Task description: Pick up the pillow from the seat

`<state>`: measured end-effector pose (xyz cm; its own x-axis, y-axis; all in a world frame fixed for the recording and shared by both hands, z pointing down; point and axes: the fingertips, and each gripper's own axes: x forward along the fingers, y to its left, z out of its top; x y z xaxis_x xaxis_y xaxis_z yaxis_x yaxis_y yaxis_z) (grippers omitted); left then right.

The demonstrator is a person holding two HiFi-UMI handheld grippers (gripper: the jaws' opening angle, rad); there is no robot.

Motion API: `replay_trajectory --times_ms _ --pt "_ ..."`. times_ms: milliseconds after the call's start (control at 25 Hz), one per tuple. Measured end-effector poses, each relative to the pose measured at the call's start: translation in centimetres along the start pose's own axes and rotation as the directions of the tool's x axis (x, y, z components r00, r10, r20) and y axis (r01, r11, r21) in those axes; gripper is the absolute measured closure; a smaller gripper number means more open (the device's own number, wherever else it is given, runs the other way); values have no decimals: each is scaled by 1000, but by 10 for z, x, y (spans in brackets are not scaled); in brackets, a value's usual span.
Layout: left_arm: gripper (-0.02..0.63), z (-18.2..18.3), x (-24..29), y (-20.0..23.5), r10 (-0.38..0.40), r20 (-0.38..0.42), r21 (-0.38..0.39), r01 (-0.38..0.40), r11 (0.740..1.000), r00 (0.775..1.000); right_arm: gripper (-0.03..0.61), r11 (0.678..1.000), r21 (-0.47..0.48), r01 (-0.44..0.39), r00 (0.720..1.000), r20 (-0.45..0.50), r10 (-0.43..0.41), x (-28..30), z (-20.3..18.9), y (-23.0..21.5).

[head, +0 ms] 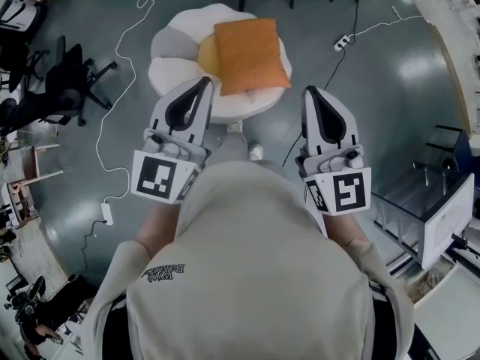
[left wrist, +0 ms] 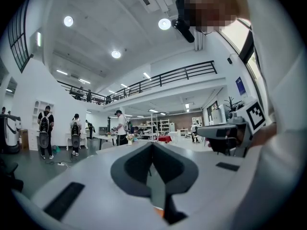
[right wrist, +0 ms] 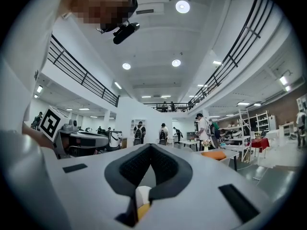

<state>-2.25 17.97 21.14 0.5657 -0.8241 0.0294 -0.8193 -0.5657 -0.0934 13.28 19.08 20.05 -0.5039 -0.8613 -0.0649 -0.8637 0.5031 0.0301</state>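
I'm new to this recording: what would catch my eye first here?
The orange pillow lies on a round white seat, top centre of the head view. Below it, the left gripper and right gripper, both shut and empty, point toward the seat.

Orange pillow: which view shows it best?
Head view: the whole orange pillow lies on the white seat, unblocked. Left gripper view shows only an orange sliver below its jaws; right gripper view, nothing certain.

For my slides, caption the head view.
Left gripper and right gripper, both shut, near the orange pillow on the white seat.
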Motion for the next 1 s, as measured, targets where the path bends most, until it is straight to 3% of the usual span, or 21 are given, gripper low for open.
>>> replay_trajectory --times_ms 480,1000 --pt "603 -27 51 54 -21 14 -71 22 997 1000 569 1000 -24 -7 999 -53 5 75 -19 -21" --pt "603 -54 135 164 -31 -43 -118 26 993 999 569 999 -27 -19 991 -133 16 208 -47 -54"
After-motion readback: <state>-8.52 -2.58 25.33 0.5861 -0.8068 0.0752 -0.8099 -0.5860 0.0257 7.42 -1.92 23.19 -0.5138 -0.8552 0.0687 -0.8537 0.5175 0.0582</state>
